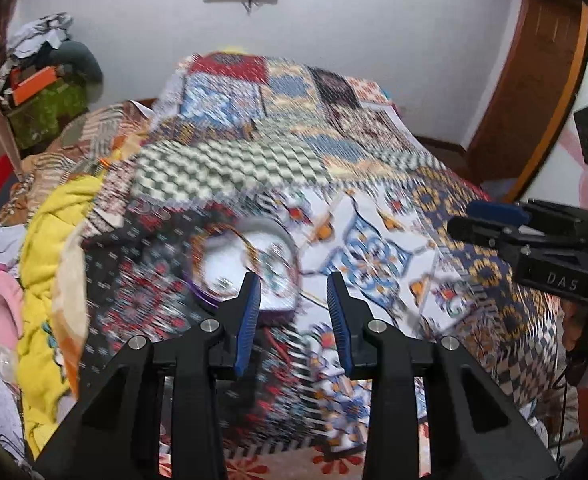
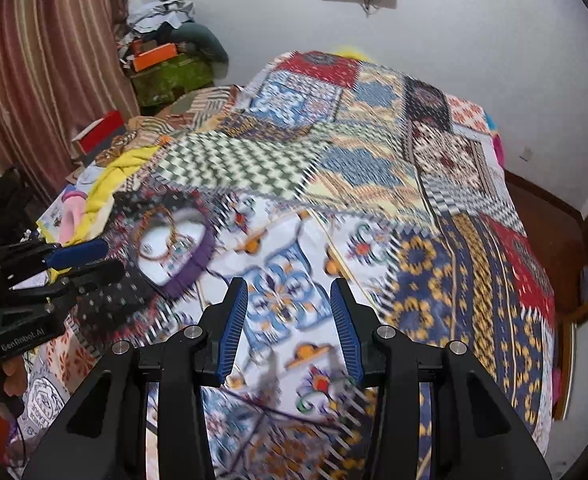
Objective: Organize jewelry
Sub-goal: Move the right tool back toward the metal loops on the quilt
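A purple-rimmed white tray lies on the patchwork quilt that covers the bed. Blurred beaded bangles and chains rest inside it. My left gripper hovers open just above the tray's near right edge, with nothing between its blue pads. It also shows at the left of the right wrist view. My right gripper is open and empty over the white-and-blue floral patch, right of the tray. In the left wrist view it shows side-on.
Yellow cloth and a pink slipper are heaped along the bed's left side. A red box, a green box pile and a striped curtain stand beyond. A wooden door frame rises at right.
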The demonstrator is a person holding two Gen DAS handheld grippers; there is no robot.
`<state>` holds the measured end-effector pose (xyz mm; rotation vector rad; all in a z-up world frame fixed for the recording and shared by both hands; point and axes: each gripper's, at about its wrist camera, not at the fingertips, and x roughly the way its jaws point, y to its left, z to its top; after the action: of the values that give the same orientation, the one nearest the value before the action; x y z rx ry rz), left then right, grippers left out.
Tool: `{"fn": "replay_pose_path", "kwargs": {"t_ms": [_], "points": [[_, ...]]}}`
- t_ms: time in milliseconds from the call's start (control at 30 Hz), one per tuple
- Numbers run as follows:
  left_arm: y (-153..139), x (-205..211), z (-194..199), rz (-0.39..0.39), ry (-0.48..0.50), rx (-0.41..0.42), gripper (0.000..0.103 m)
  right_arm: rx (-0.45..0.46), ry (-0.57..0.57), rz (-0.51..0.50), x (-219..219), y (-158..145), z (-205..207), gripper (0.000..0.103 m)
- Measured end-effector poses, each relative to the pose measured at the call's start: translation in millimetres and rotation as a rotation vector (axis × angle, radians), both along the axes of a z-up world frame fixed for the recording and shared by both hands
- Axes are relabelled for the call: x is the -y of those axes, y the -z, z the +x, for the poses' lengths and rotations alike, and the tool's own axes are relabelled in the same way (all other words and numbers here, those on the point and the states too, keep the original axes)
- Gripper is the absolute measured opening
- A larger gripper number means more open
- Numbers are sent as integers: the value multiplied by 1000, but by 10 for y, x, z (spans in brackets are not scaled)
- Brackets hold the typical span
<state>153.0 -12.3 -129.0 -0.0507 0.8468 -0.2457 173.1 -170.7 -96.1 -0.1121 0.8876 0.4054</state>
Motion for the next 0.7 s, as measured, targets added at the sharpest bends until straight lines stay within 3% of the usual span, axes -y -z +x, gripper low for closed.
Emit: {"fn": "replay_pose_path", "kwargs": {"t_ms": [500,700], "points": [[560,821,-34,45,189,-171,33,-5,91,-68,458,247,-310,39],[735,970,45,46,205,-213,35,-23,96,-42,503,286,-310,39]]}}
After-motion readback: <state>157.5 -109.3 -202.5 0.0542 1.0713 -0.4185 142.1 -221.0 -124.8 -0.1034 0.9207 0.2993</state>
